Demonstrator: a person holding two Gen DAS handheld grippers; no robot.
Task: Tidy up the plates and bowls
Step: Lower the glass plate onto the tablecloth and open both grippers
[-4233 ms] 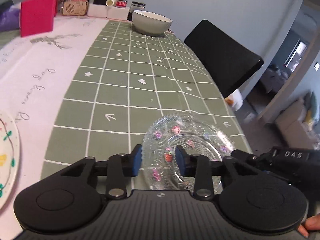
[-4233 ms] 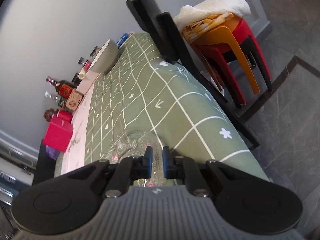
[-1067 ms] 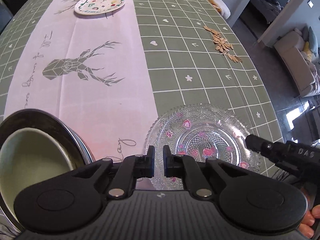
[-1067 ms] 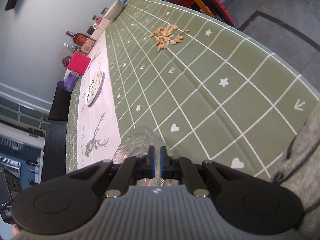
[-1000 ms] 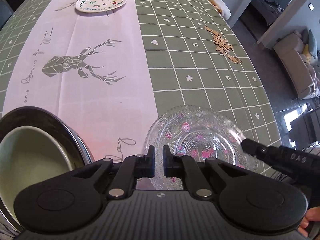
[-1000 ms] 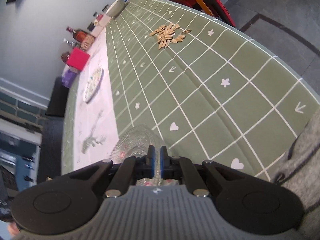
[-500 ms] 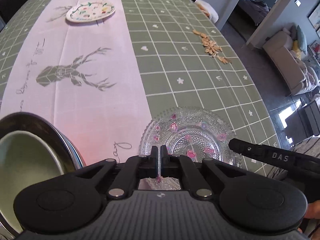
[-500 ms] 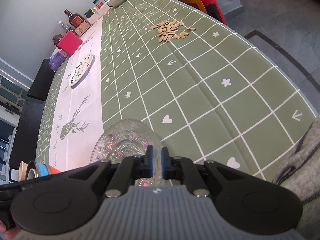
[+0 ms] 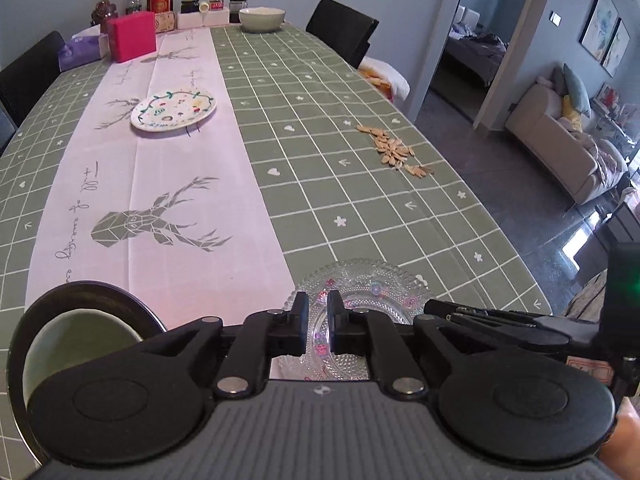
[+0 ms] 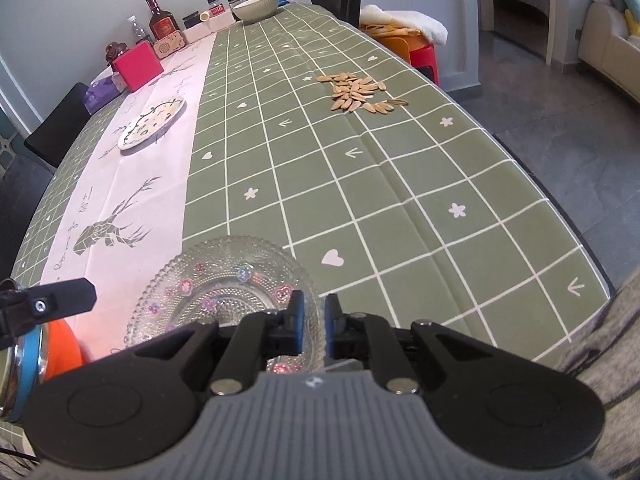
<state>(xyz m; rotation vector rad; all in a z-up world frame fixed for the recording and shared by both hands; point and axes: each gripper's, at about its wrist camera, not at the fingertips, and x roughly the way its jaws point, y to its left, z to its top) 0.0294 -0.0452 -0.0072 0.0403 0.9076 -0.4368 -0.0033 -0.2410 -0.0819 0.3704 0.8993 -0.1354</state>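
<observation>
A clear glass plate (image 9: 368, 284) (image 10: 224, 280) with pink flowers lies on the green cloth near the table's front edge. My left gripper (image 9: 317, 312) hovers over its near left rim, jaws opening, a narrow gap and nothing pressed between the pads. My right gripper (image 10: 311, 312) is at the plate's right rim. Its jaws are opening too, and the rim shows in the gap without being squeezed. A pale green bowl sits inside a dark metal bowl (image 9: 80, 340) at the left. A painted plate (image 9: 174, 109) (image 10: 152, 122) lies on the pink runner. A cream bowl (image 9: 262, 19) (image 10: 256, 7) stands at the far end.
Seeds (image 9: 394, 150) (image 10: 356, 92) lie scattered near the right edge. A red box (image 9: 131, 36), bottles and jars crowd the far end. Black chairs (image 9: 344, 28) flank the table, with stacked stools (image 10: 408, 44) beside it. Blue and orange rims (image 10: 36, 352) show under the bowls.
Both grippers' jaws have parted a little at the glass plate. The left gripper has risen and tipped up, and both have rolled, so the far end of the table now shows.
</observation>
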